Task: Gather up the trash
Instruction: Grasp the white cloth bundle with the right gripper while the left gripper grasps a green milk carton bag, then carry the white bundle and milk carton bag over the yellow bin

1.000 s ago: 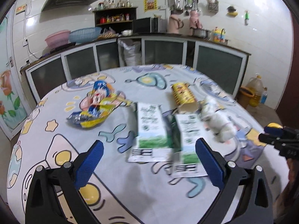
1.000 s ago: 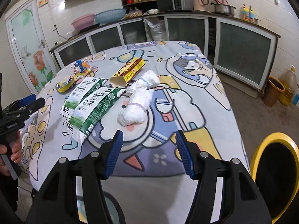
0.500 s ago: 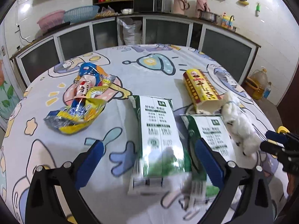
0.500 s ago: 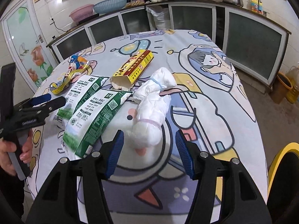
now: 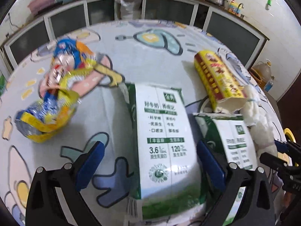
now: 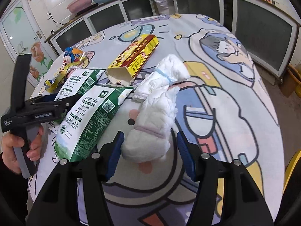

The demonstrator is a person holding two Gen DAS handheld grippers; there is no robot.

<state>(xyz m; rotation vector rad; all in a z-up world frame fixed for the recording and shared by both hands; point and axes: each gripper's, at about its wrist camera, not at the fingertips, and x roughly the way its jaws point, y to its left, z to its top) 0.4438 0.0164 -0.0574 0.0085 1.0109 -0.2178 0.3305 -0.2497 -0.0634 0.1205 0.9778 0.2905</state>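
While both grippers hang over the cartoon-print tablecloth [image 6: 235, 113], trash sits in a row across it. Far left: crumpled yellow-blue snack wrapper [image 5: 50, 101], well apart from the rest. Next, left milk carton [image 5: 163, 131] lying flat; the left gripper [image 5: 150, 162] straddles its lower half, jaws spread wide, pads clear of the carton sides, nothing grasped. Right beside it the second milk carton [image 6: 90, 120], also flat, torn top end toward the yellow-red box [image 6: 135, 58], whose open end almost touches it. Further right, white rolled diaper bundle [image 6: 156, 116], touching the second carton's top corner; its near end sits between the jaws of the right gripper [image 6: 150, 150], jaws apart, pads not pressing it, released. A hand [image 6: 17, 148] holds the left gripper's handle. Yellow bin rim [image 6: 293, 171] at the far right edge, below the table.
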